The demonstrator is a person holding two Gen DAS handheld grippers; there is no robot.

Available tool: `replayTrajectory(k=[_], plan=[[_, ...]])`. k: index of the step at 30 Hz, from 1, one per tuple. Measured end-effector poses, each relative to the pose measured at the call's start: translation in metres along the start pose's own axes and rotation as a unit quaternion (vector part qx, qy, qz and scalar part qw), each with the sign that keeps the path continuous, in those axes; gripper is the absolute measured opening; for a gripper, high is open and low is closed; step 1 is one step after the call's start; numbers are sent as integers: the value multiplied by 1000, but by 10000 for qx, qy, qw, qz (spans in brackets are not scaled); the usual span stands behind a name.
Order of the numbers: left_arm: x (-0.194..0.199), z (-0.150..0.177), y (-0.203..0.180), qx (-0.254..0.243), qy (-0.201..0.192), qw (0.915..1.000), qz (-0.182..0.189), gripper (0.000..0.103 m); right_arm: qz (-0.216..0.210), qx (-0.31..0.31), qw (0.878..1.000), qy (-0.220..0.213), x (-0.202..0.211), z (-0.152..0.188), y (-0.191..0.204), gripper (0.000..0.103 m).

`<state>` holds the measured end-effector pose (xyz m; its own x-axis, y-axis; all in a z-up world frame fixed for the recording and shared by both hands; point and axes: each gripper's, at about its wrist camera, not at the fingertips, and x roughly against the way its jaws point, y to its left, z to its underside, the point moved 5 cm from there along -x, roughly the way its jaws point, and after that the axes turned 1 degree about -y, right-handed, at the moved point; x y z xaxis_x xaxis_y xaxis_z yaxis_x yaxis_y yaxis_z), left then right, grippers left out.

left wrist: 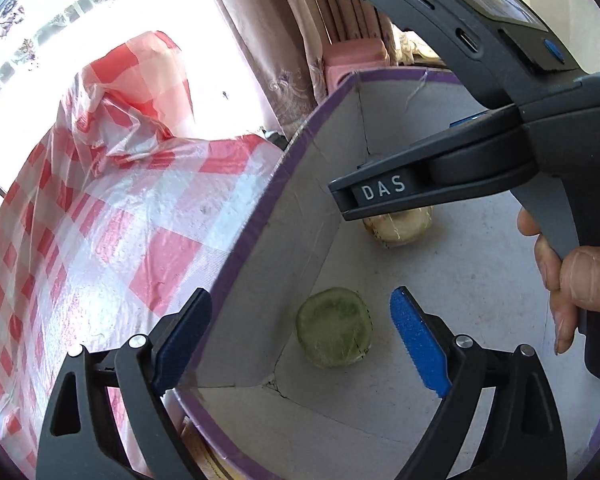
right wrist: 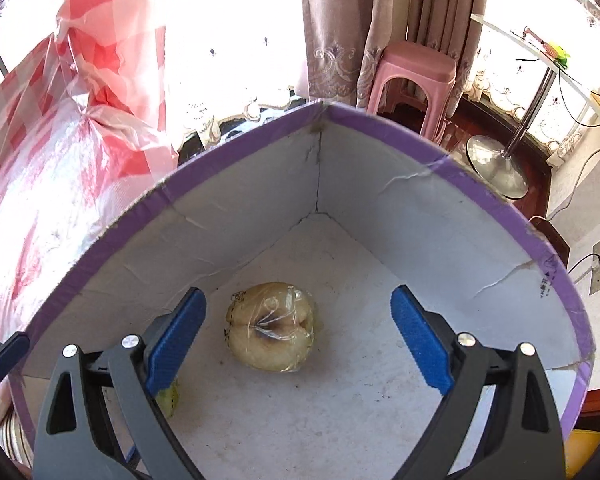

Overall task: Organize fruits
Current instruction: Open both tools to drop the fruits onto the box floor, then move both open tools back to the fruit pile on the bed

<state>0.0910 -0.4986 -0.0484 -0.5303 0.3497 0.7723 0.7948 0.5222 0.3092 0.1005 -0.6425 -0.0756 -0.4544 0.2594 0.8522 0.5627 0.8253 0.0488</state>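
Both fruits lie loose on the floor of the purple-rimmed grey cardboard box (right wrist: pixel 480 184): the plastic-wrapped yellow apple (right wrist: pixel 270 326) beneath the wide-open right gripper (right wrist: pixel 300 336), and the wrapped green fruit (left wrist: pixel 334 328) beneath the left gripper (left wrist: pixel 300 340), likewise wide and empty. Best lift both straight up, clear of the rim (the left gripper's fingers straddle the wall). Count: two fruits, one box, two grippers

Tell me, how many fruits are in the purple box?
2. A green fruit lies on the box floor near the corner, below the open left claw. A yellowish wrapped fruit lies farther in, under the open right claw. More may be hidden.
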Motion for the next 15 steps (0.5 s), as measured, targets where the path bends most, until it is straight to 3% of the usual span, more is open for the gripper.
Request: replayTrajectory(k=[9,15], plan=[[31,2,36,898,-541,9945,28,88,36,-1,9996,-292,37,-5,-17,99],[72,16,68,1708,-1257,9772,136,89,-152,124,9967,-788,78,-12,-6,99]])
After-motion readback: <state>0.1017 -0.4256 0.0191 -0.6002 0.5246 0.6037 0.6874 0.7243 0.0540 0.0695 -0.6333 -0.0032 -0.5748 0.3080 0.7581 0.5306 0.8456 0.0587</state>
